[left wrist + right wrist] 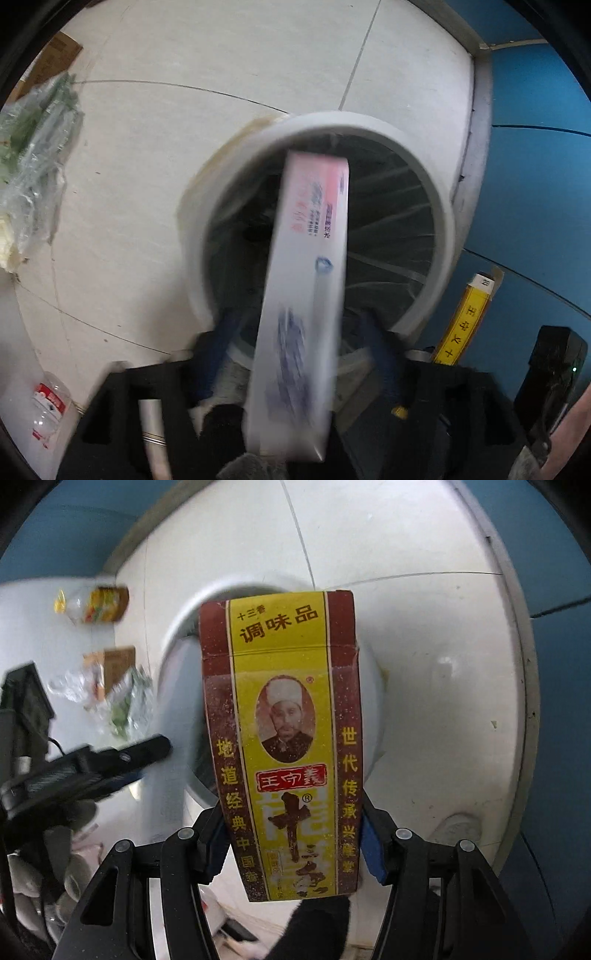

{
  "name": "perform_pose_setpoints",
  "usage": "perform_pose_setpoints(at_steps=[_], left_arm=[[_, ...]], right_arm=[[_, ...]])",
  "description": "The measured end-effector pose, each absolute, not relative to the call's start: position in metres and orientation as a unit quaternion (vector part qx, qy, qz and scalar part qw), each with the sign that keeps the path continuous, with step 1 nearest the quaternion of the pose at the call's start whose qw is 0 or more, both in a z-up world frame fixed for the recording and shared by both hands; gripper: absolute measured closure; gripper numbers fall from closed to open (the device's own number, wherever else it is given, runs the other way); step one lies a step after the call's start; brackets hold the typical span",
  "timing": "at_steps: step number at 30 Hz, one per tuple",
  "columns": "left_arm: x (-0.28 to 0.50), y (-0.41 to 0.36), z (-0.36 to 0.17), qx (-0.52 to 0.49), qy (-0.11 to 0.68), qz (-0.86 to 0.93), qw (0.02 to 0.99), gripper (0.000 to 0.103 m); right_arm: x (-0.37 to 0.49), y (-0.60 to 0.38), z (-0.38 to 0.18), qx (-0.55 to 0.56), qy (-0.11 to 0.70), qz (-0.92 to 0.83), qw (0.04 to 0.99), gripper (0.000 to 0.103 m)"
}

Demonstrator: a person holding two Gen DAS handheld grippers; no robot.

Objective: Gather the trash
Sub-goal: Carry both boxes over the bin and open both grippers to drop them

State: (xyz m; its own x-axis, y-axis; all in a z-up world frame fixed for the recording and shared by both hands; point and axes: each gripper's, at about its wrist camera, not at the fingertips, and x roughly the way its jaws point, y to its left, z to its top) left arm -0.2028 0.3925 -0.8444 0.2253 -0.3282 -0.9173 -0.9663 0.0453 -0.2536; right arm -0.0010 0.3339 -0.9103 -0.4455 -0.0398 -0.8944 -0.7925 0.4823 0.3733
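White toothpaste box (pixel 306 280) over bin (pixel 439 206), left gripper (pixel 295 354) spread, seemingly dropping it. Yellow spice box (pixel 284 746) clamped in right gripper (pixel 295 834). Wrappers (pixel 37 155), bottle (pixel 50 406) left on floor (pixel 207 62).

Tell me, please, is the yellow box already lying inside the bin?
No, the yellow box is upright between the right gripper's jaws, above the bin.

- The floor (pixel 184 55) is pale tile with thin dark joints.
- A white bin (pixel 439 206) stands on it at centre frame.
- Crumpled clear wrap (pixel 37 147) lies at left, a cardboard piece (pixel 55 55) at upper left.
- A clear bottle (pixel 48 410) with a red label lies at lower left.
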Motion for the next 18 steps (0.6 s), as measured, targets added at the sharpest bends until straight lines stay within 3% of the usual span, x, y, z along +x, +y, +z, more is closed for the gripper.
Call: perform_pose_setpoints(at_steps=[2, 5, 8, 18], left_arm=[[-0.209, 0.394, -0.837, -0.601, 0.533, 0.335, 0.492, 0.008], [-0.222, 0.392, -0.812, -0.582, 0.538, 0.356, 0.495, 0.008], [-0.225, 0.389, -0.774, -0.545, 0.547, 0.384, 0.506, 0.008], [-0.232, 0.363, -0.62, -0.424, 0.527, 0.465, 0.572, 0.008]], right_arm=[[-0.001, 0.332, -0.909, -0.285, 0.736, 0.425, 0.444, 0.011], [-0.003, 0.331, -0.895, -0.29, 0.729, 0.423, 0.453, 0.011], [-0.003, 0.335, -0.866, -0.302, 0.714, 0.43, 0.463, 0.005], [-0.026, 0.324, -0.707, -0.384, 0.577, 0.433, 0.576, 0.0]])
